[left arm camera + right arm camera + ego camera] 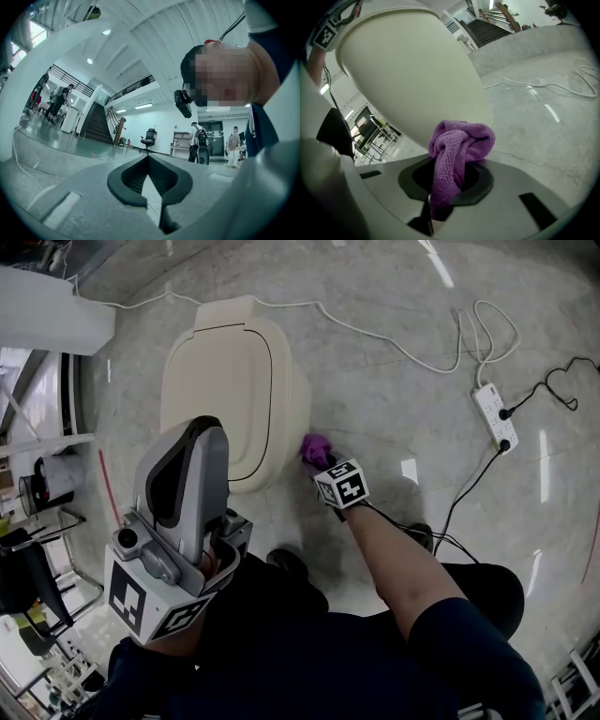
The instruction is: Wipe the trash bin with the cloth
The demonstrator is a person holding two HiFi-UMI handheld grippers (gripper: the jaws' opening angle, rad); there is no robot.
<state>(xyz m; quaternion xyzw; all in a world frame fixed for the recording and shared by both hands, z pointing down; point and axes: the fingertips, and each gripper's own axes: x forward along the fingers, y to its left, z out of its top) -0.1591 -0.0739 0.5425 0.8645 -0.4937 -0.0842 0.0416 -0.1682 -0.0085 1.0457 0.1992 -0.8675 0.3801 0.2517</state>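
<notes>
Right tongs [323,465] clamped on purple cloth [459,140], pressing it to trash bin [234,381] side wall for wiping; left tongs [148,158] closed, empty, raised clear of work

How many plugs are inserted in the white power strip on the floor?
2. One black plug sits near the middle of the power strip; the second plug sits at its end nearer the person. Only the head view shows them.

Bright even indoor light, floor glare, fisheye-warped edges.
</notes>
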